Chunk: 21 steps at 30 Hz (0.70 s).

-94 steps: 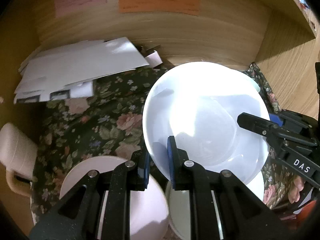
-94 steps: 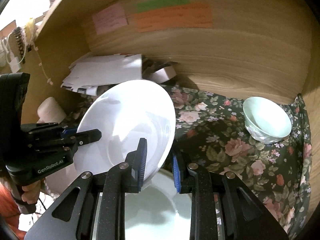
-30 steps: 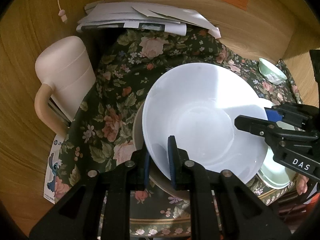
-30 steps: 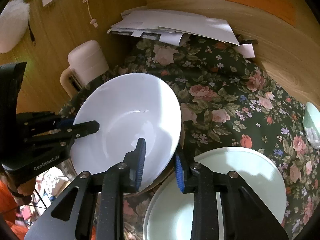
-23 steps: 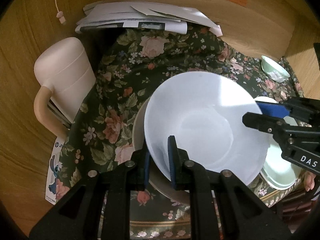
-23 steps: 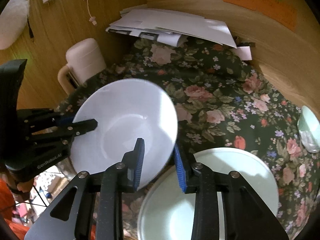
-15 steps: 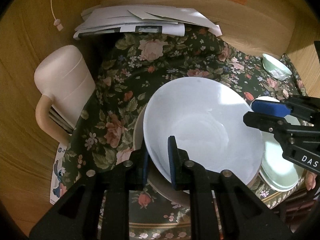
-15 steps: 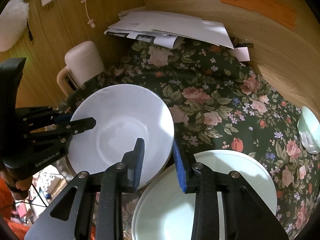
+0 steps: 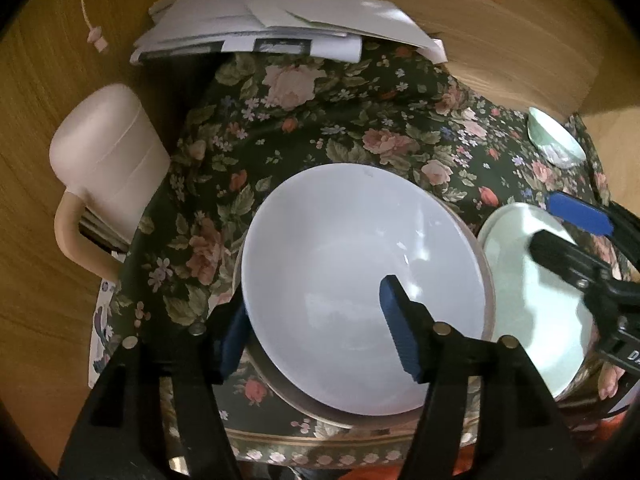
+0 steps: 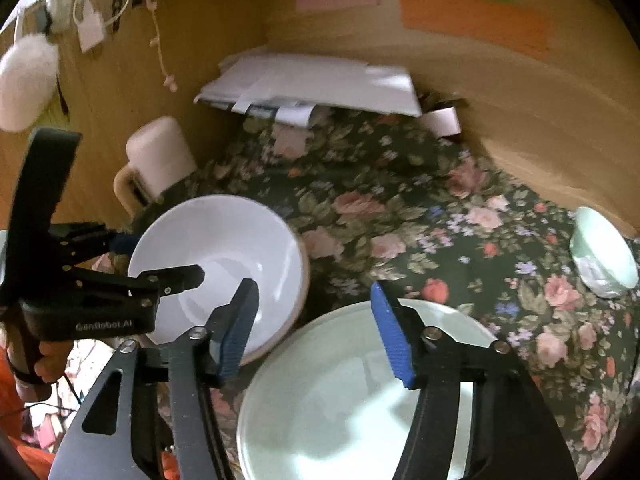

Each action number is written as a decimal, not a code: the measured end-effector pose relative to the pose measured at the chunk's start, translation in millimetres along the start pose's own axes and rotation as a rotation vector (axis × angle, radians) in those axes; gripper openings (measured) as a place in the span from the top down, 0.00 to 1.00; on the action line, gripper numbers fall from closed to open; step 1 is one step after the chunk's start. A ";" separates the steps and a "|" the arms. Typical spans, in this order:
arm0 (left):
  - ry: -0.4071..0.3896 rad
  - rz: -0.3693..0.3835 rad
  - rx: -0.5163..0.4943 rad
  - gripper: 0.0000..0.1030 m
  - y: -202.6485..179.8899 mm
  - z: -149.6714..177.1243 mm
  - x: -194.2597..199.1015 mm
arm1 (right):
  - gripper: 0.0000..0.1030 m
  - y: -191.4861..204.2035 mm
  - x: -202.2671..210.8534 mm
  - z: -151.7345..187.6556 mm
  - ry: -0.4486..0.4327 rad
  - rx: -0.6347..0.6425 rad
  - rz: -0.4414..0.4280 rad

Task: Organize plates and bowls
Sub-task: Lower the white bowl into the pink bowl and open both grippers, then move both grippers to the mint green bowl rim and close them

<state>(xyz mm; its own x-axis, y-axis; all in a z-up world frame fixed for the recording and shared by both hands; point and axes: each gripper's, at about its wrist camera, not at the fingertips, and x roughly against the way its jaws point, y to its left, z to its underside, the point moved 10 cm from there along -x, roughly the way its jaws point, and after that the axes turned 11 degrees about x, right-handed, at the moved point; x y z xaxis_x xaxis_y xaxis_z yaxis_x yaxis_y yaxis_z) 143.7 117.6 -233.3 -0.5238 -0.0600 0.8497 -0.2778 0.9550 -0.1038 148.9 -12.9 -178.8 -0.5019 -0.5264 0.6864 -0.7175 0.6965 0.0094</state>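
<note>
A white bowl (image 9: 352,264) (image 10: 224,248) rests in a beige plate whose rim (image 9: 320,416) (image 10: 296,312) shows under it, on the floral cloth. My left gripper (image 9: 316,336) (image 10: 160,258) straddles the bowl's near rim with its jaws opening; one pad is over the inside and the other outside, and neither presses on it. My right gripper (image 10: 316,332) (image 9: 560,232) is also opening, with nothing between its fingers, above a pale green plate (image 10: 352,400) (image 9: 532,304) just right of the bowl.
A small green bowl (image 10: 604,264) (image 9: 554,144) stands at the far right by the wooden wall. A pale mug (image 9: 104,152) (image 10: 160,160) sits at the left. Loose papers (image 9: 272,24) (image 10: 312,84) lie at the back. A hand (image 10: 44,356) grips the left tool.
Both grippers were shut on the white bowl's rim and lowered it into the beige plate. Both have now let go, and the right one has drawn back over the green plate.
</note>
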 end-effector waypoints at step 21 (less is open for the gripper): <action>-0.214 0.087 -0.054 0.20 -82.2 -51.8 61.8 | 0.42 -146.3 73.5 26.5 -0.085 -0.182 0.237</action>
<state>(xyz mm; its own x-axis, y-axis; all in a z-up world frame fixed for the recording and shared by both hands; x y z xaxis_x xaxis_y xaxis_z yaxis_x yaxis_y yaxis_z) 175.9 50.5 -145.5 -0.7041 -0.0316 0.7094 -0.1839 0.9730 -0.1393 204.2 -166.5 -149.0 -0.6891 -0.3725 0.6216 -0.4813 0.8765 -0.0083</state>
